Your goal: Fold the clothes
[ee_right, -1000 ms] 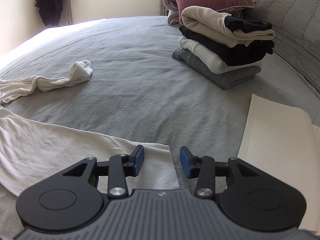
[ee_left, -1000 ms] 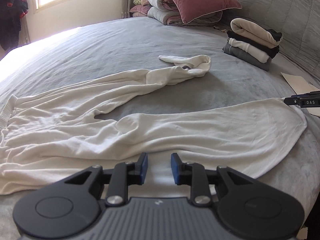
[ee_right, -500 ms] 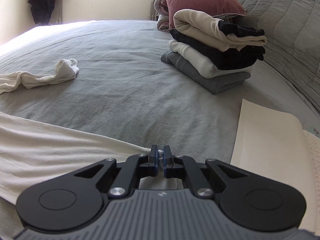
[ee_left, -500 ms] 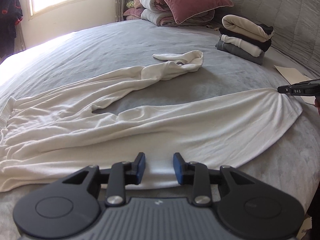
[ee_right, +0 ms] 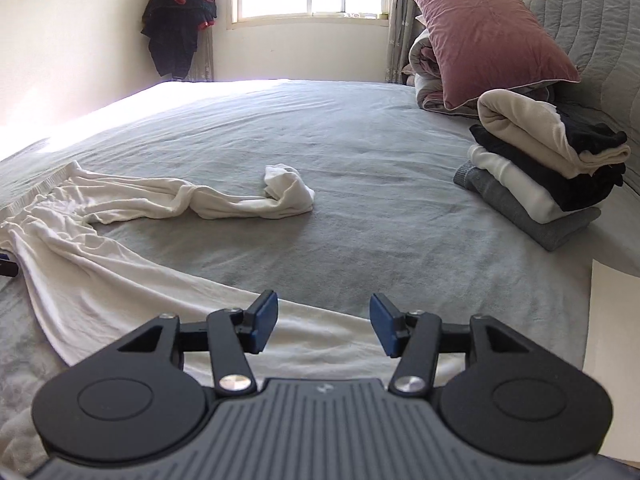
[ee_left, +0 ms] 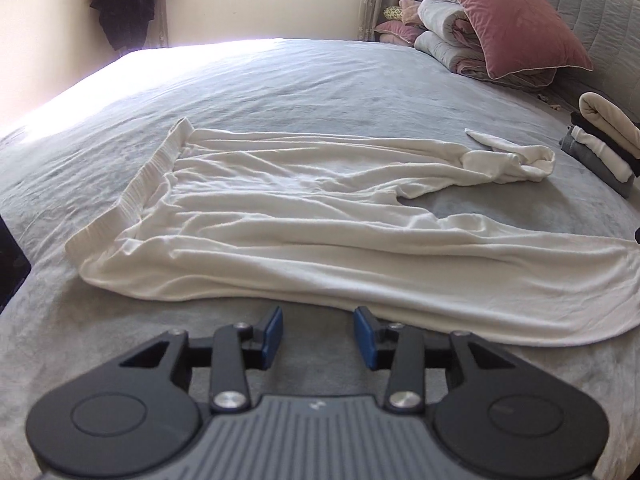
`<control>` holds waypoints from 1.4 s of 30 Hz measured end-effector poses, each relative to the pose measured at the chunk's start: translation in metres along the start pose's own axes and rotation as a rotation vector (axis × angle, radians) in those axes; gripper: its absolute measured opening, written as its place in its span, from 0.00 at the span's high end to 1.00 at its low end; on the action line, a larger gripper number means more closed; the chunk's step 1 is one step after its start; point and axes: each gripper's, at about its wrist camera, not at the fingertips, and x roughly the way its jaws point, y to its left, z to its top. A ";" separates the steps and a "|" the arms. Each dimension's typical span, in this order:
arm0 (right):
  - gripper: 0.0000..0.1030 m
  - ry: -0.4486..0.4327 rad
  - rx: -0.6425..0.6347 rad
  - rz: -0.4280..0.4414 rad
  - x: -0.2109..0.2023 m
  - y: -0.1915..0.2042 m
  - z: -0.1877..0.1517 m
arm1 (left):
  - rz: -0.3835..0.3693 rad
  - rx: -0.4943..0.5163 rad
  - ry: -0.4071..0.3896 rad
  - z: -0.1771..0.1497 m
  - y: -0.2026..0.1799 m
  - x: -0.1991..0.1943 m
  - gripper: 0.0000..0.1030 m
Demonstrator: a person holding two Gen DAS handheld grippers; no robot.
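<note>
Ahead of the jaws lie white trousers (ee_left: 320,216) with a ribbed waistband on a plain grey bed (ee_left: 304,84). Right of the jaws sits a stack of folded clothes (ee_right: 548,168): beige, black, white, grey. Beyond, a dusty-pink pillow (ee_right: 488,36). The jaw pads are blue.

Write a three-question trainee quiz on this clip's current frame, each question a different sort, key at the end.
1. True or false: the left gripper is clamped on the white pants.
2. The bunched pant leg lies: A) on the folded stack, B) alone on the bedspread, C) under the pink pillow?
3. Fill in: the right gripper is ____.

Key: 1 false; 2 B; 3 open.
</note>
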 end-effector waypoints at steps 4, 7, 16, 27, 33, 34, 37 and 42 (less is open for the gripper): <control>0.46 0.020 -0.070 0.156 0.006 0.055 0.005 | 0.070 -0.130 -0.022 0.002 0.036 0.002 0.59; 0.55 0.031 -0.150 0.290 0.005 0.101 0.004 | 0.097 -0.250 -0.025 0.004 0.061 0.006 0.59; 0.70 0.086 -0.338 0.485 0.017 0.191 -0.010 | 0.176 -0.534 -0.089 0.006 0.109 0.010 0.59; 0.96 0.067 -0.400 0.408 0.034 0.210 -0.017 | 0.277 -0.624 -0.178 0.003 0.118 0.021 0.70; 1.00 0.092 -0.328 0.442 0.029 0.198 -0.004 | 0.336 -0.606 -0.181 0.003 0.116 0.007 0.97; 1.00 0.092 -0.306 0.458 0.025 0.194 -0.001 | 0.345 -0.601 -0.181 0.003 0.116 0.003 0.97; 1.00 0.099 -0.242 0.511 0.013 0.184 0.006 | 0.370 -0.589 -0.180 0.003 0.115 -0.006 0.97; 1.00 0.135 -0.215 0.582 -0.002 0.183 0.007 | 0.400 -0.579 -0.152 -0.001 0.116 -0.021 0.97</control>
